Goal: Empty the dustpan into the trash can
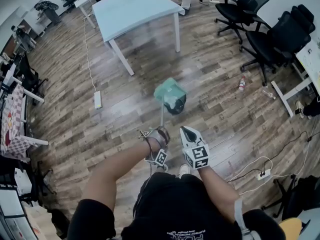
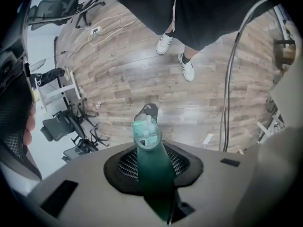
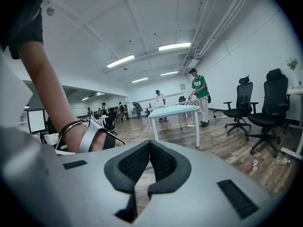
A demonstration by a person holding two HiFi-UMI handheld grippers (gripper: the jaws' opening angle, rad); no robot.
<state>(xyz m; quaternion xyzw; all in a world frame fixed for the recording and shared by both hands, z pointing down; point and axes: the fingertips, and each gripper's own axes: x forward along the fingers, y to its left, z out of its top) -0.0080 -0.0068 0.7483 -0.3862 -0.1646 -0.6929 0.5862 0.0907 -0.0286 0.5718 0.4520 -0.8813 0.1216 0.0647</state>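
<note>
A teal dustpan (image 1: 169, 90) on a long thin handle (image 1: 162, 115) hangs tilted over a small black trash can (image 1: 177, 105) on the wooden floor, its pan covering the can's far rim. My left gripper (image 1: 160, 131) is shut on the handle's near end. In the left gripper view the teal handle (image 2: 152, 167) runs out between the pads to the pan (image 2: 146, 132), with the trash can (image 2: 147, 111) just beyond it. My right gripper (image 1: 189, 133) hovers beside the left one, shut and holding nothing; its pads meet at the tip (image 3: 149, 148).
A light blue table (image 1: 135, 6) stands beyond the can. Black office chairs (image 1: 270, 39) are at the right, with a bottle (image 1: 242, 84) on the floor near them. A power strip (image 1: 98, 100) lies at the left, another (image 1: 262, 174) at the right. A person in green (image 3: 200, 91) stands by the table.
</note>
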